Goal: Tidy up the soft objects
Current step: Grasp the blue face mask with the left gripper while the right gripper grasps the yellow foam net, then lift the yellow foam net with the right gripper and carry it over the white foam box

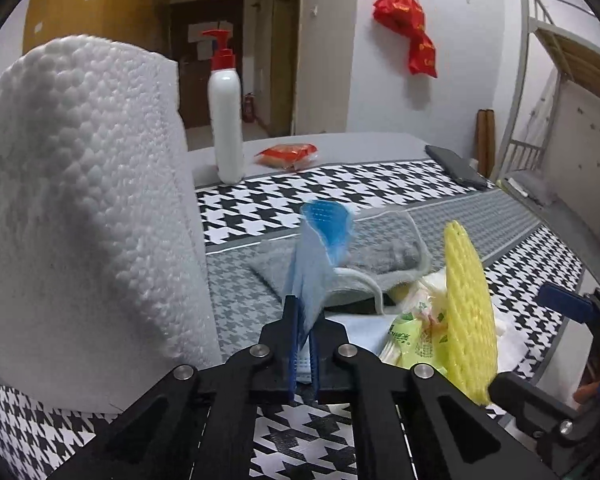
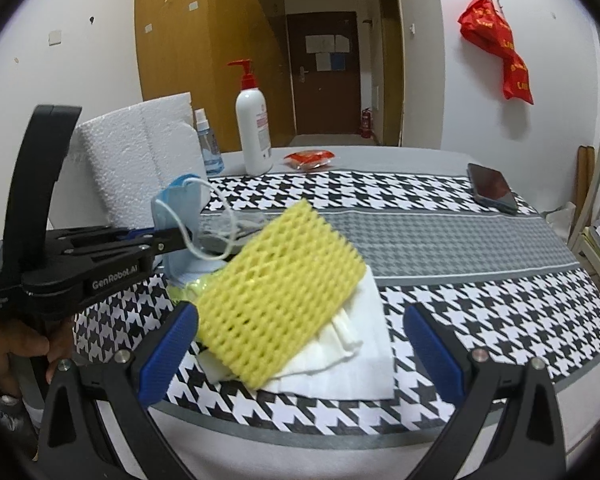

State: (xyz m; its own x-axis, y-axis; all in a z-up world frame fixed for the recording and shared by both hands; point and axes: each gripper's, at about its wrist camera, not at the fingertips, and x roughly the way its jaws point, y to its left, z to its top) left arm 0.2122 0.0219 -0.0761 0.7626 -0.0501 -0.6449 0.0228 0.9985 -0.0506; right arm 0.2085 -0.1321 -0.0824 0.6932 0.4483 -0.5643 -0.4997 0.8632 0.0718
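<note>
My left gripper [image 1: 304, 316] is shut on a blue face mask [image 1: 320, 240], which stands up out of the jaws with its white ear loops hanging. From the right wrist view the same gripper [image 2: 172, 236] holds the mask [image 2: 176, 204] just above the cloth. A yellow foam net [image 2: 276, 296] leans tilted over a pile of white tissues [image 2: 360, 352]. My right gripper [image 2: 300, 352] is open around it, and neither pad presses on it. Beyond the mask lies a grey cloth [image 1: 384, 260], beside a green tissue packet [image 1: 416, 336].
A white foam block [image 1: 80, 200] stands close on the left. At the back of the houndstooth tablecloth [image 2: 500, 300] are a white pump bottle [image 2: 254, 132], a small spray bottle [image 2: 208, 148] and a red packet [image 2: 310, 159]. A dark phone [image 2: 492, 188] lies far right.
</note>
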